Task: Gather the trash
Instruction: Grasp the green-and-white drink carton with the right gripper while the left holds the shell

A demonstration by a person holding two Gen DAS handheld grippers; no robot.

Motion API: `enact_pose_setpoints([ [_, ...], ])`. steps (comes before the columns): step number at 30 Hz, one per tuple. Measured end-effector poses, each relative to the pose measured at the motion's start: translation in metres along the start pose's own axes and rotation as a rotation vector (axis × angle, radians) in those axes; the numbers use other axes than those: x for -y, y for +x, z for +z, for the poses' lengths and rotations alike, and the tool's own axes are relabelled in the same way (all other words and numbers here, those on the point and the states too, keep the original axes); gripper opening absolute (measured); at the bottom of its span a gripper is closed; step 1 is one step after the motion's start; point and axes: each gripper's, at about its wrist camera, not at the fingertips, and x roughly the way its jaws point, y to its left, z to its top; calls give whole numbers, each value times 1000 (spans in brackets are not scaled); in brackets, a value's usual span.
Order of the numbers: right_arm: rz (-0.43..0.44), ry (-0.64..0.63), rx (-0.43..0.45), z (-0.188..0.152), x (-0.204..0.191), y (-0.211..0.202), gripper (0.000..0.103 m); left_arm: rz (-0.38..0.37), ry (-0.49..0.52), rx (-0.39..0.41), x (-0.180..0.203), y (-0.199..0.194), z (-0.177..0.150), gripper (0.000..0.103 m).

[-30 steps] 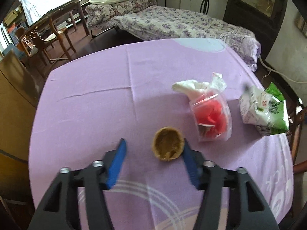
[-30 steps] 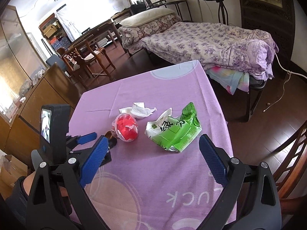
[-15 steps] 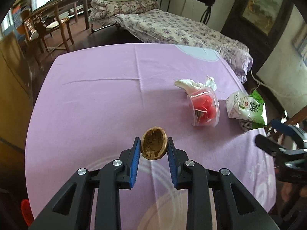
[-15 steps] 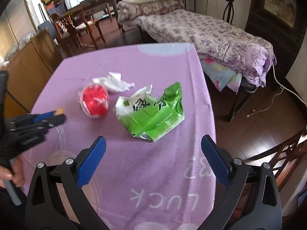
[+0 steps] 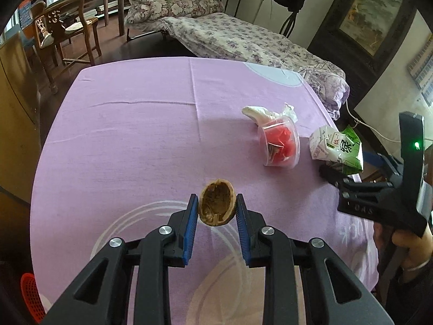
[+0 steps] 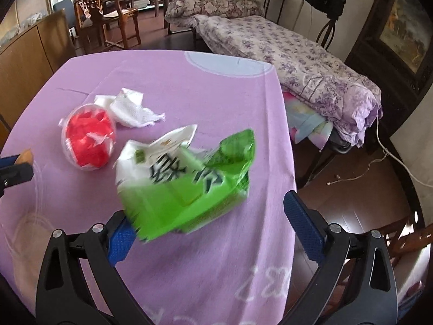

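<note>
Left tongs (image 5: 216,208): clamped on a walnut shell half (image 5: 216,206); both blue pads press its sides, hollow face toward the camera, above the purple tablecloth (image 5: 140,140).
Right tongs (image 6: 208,219): spread wide, nothing gripped. Green-and-white snack bag (image 6: 184,181) lies between the jaws; its near corner covers the left pad, contact unclear. Right pad well clear of the bag, over the table edge.
Beyond the right tongs, left of the bag: clear plastic cup (image 6: 88,142) on its side, red scraps inside, just beside the bag.
Further still: crumpled white tissue (image 6: 130,111), touching the cup's far side.
From the left tongs: cup, tissue and bag all sit ahead and to the right, well apart from the shell.
Person: a hand (image 5: 406,239) holds the right tongs at the table's right edge.
Far background: bed with floral cover (image 5: 243,40), wooden chair (image 5: 67,35).
</note>
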Motion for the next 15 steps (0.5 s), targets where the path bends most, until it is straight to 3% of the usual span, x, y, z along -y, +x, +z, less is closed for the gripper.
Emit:
enact_pose_setpoints([
  [9,41,3,27,9,-1,14,94,-5,-3,-8,-1,3,2,28],
  [12,95,18,15,13,-1,15,72,-6,1,-4,-1,2,1,28],
  [15,132,46,11,15,1,13,63,-6,-7,-1,-2,1,1,28],
])
